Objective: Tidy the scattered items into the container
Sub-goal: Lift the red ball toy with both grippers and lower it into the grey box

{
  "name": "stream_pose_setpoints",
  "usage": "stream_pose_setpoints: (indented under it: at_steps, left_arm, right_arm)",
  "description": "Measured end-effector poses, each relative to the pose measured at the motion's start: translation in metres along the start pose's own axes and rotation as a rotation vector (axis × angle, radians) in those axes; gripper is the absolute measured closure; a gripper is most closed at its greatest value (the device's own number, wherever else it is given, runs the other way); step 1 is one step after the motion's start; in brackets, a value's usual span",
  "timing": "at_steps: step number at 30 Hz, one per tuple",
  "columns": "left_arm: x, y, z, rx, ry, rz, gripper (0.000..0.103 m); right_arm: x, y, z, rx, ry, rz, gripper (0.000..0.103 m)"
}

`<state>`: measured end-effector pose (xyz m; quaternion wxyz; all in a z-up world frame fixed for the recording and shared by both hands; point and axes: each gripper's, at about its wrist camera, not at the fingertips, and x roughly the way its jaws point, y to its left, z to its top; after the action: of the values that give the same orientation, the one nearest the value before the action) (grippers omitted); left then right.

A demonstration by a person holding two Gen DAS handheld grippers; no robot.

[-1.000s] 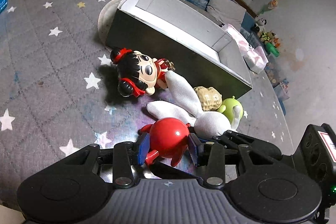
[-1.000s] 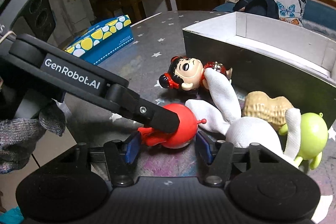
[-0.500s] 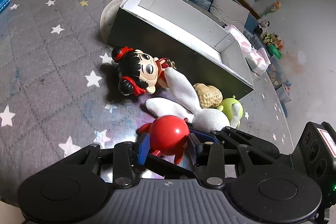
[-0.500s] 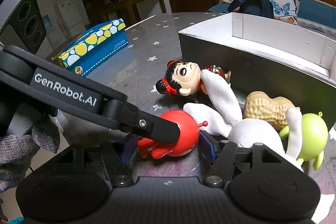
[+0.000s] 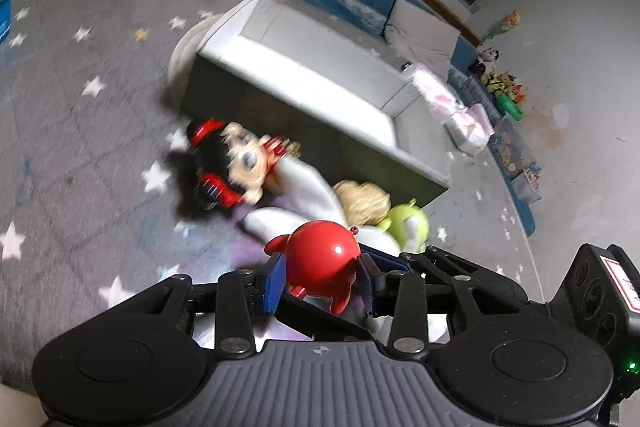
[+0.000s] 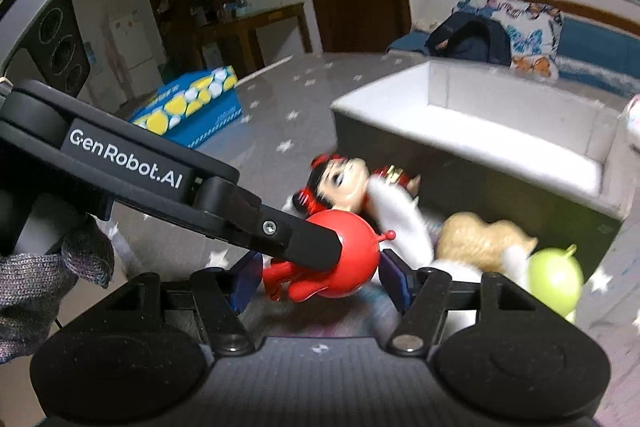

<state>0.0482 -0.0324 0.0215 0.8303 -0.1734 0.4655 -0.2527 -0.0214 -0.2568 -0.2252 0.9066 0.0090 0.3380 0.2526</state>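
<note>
Box: appears empty, nothing stowed. Left gripper clamps red toy, just before box. Right gripper wide, unloaded. Doll, peanut, green toy remain beside box.

Box front wall: the grey container stands upright directly behind the toy cluster; its open top is unobstructed.
Cluster: doll, white cloth, peanut toy and green toy lie touching, filling the strip between box and grippers.
Left of doll: bare starred tabletop gives free passage.
Between right gripper fingers: occupied by the red toy and the crossing left gripper arm.
Far left: blue carton, well apart.
</note>
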Motion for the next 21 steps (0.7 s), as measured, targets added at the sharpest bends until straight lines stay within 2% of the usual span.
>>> stream_pose_setpoints:
  at_steps: [5,11,16,21]
  left_arm:
    - [0.009,-0.031,0.032,0.062,-0.038,-0.032,0.062]
    - [0.047,-0.062,0.077,0.11,-0.054,-0.068,0.061]
    - [0.095,-0.069,0.11,0.123,-0.026,-0.074,0.061]
    - [0.144,-0.057,0.136,0.048,0.03,-0.08,0.061]
  right_arm:
    - [-0.016,-0.023,0.026,0.0,-0.066,-0.051,0.038]
    - [-0.019,-0.072,0.061,0.006,-0.097,-0.123,0.038]
    - [0.005,-0.124,0.084,0.041,-0.052,-0.15,0.038]
    - [0.044,-0.164,0.094,0.066,0.027,-0.162,0.038]
